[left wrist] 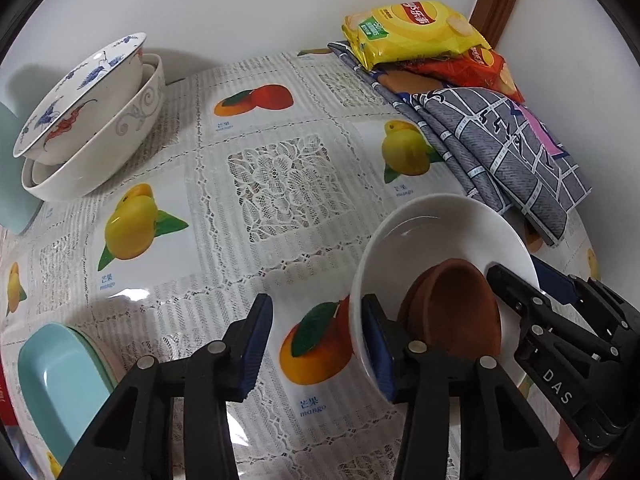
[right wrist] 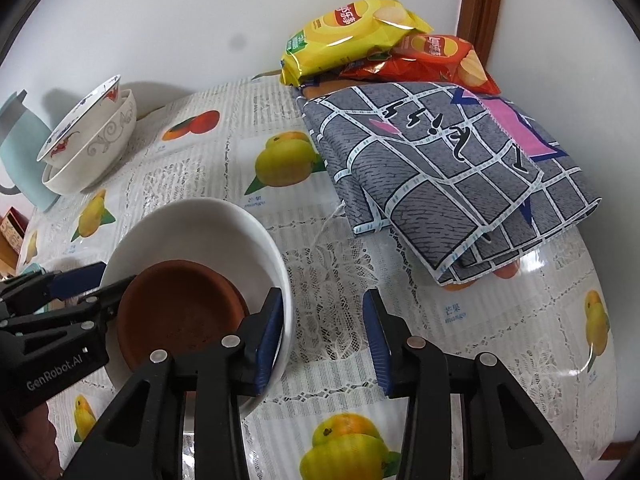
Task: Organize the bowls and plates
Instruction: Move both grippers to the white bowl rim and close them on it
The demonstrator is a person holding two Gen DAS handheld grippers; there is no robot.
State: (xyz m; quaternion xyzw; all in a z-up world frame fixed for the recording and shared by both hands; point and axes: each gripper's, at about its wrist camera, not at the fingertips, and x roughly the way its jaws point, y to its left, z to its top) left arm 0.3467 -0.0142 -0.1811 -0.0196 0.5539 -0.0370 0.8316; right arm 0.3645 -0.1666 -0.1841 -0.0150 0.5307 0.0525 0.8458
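Near the folded cloth, left tongs and right tongs gape astride the white bowl — saucer inside.

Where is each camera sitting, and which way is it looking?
Left wrist: sits on the left gripper, looking down over the fruit tablecloth, with the white bowl to its right; the right gripper shows at the right edge.
Right wrist: sits on the right gripper, looking down at the table, with the white bowl to its left; the left gripper reaches in from the left.
Shared: white bowl holding brown saucers, stacked patterned bowls, grey cloth, chip bags.
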